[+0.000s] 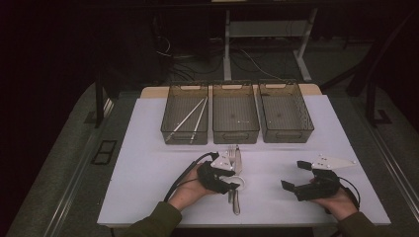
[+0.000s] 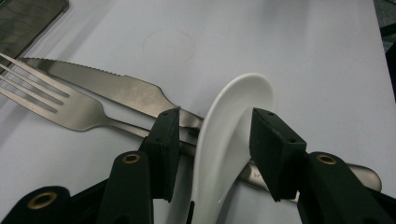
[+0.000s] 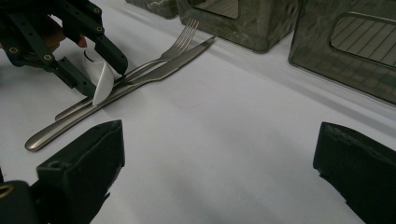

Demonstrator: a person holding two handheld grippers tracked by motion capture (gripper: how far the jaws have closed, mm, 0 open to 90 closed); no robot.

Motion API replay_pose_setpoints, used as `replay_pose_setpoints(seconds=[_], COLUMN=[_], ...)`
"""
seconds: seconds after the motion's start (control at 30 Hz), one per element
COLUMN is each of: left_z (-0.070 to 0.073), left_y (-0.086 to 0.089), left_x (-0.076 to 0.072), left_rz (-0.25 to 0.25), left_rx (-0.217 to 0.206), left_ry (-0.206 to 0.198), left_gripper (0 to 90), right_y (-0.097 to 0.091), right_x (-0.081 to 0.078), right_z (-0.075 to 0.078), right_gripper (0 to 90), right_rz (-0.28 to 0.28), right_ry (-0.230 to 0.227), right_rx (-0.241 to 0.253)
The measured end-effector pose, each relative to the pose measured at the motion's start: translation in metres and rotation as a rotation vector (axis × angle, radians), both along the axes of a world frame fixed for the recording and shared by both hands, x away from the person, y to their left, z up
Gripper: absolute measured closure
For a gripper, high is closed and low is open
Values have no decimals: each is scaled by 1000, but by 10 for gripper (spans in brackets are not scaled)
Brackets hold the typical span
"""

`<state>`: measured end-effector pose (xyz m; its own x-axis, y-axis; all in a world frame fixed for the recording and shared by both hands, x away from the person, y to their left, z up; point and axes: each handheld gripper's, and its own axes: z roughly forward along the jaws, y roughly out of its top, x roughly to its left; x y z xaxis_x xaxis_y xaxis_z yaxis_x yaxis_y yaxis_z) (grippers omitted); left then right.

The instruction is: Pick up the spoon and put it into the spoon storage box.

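We have a white spoon (image 2: 229, 135) lying across the handles of a metal fork (image 2: 56, 100) and a serrated knife (image 2: 107, 84) near the front middle of the desk (image 1: 148, 163). Tipped up on its edge, with its bowl lifted off the white surface, it offers two sides to pinch, which is probably why we come at it from this angle. Our left gripper (image 2: 215, 149) straddles it, one of the fingers (image 2: 273, 149) at the far side of the bowl and the other just beside its near edge; they stand partly closed around the spoon, and we cannot say for sure that both pads press on it, so we judge this as closing on it, not as a firm hold.

The fork and knife lie side by side, touching, tips pointing toward the three dark mesh bins (image 1: 235, 118) lined up at the back of the desk. The leftmost bin (image 1: 185, 118) already holds a pair of pale chopsticks (image 1: 190, 118), which suggests that each kind of cutlery gets its own bin; the other two look bare.

Our right gripper (image 1: 299, 175) rests well apart to the right, its fingers spread wide with nothing between them, likely waiting so as not to crowd the left hand (image 1: 190, 190) while it works on the spoon.
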<state>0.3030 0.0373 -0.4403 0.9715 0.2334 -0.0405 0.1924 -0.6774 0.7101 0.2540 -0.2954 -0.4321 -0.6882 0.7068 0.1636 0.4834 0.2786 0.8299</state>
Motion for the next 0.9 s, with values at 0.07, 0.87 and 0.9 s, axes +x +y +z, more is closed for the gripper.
replay_pose_setpoints(seconds=[0.07,0.87,0.9], left_z=[1,5,5], left_y=[0,0,0], left_x=[-1,-16,-16], left_rz=[-15,-74,-73], left_rx=[14,37,38], left_ry=[-13,-123,-122], left_gripper=[545,792,794], right_y=[0,0,0], right_x=[0,0,0], right_z=[0,0,0], right_gripper=[20,20,20], right_rz=[0,0,0], right_ry=[0,-3,-3], right_rx=[1,-1,-1])
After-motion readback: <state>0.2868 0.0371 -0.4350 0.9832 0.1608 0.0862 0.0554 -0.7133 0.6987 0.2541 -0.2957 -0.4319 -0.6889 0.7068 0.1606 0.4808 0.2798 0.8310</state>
